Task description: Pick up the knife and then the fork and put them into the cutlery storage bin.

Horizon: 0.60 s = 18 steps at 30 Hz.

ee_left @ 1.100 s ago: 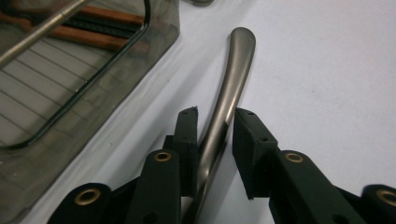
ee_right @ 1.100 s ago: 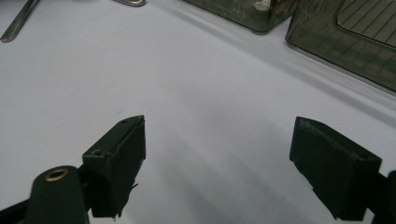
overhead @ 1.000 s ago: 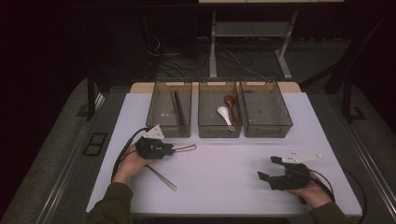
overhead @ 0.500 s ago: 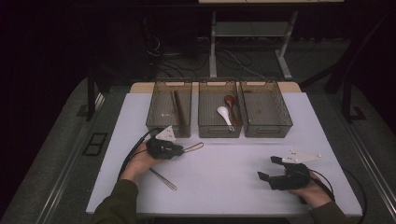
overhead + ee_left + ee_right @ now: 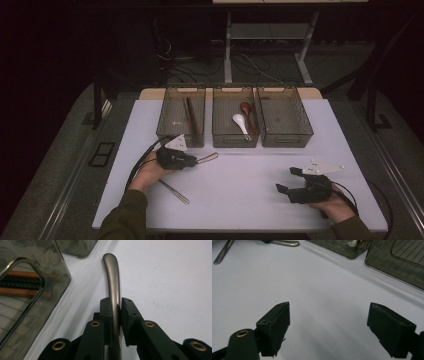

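A: Gripping the metal utensil point(image 5: 111, 275) partway along its handle, is the left gripper point(image 5: 115, 315) properly on it?

B: Yes. Its jaws have just been closing, and both pads now pinch the handle. The utensil sits left of centre in the high view, in front of the left bin point(image 5: 172, 134). I can't tell whether it is clear of the table.

A: Why hold it there?

B: Probably so it can go into one of the bins. Chopsticks point(image 5: 190, 114) lie in the left bin and spoons point(image 5: 240, 122) in the middle bin point(image 5: 235, 137).

A: And the right gripper point(image 5: 328, 327)?

B: Its jaws are spread wide with nothing between them, parked at lower right, out of the way. A second utensil point(image 5: 174, 192) lies at lower left, likely awaiting its turn.
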Tool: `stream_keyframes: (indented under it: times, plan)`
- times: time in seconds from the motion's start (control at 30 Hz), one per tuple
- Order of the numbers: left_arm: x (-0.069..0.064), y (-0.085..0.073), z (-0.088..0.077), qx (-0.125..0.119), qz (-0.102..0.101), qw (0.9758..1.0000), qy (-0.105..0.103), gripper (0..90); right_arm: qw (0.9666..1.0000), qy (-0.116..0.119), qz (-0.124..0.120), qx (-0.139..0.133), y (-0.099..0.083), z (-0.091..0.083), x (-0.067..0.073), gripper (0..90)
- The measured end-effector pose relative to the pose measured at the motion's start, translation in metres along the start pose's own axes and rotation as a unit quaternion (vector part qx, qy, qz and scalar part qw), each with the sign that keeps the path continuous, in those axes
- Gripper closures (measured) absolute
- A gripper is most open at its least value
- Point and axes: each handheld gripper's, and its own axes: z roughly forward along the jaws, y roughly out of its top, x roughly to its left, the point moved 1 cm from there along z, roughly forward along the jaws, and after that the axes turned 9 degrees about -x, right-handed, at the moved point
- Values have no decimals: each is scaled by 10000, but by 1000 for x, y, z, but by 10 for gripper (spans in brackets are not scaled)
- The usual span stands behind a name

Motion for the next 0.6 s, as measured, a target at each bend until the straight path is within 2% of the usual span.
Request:
stream_keyframes:
  times: [0.27,0.3,0.6]
  plan:
    - [-13,17,17,175,387,9985,-335,798,10000,15,23,-23,0,0,0,186]
    - [-15,20,20,173,365,9986,-353,797,10000,27,34,-34,0,0,0,186]
    - [-25,44,34,-50,551,9969,-556,797,10000,15,11,-21,1,0,1,186]
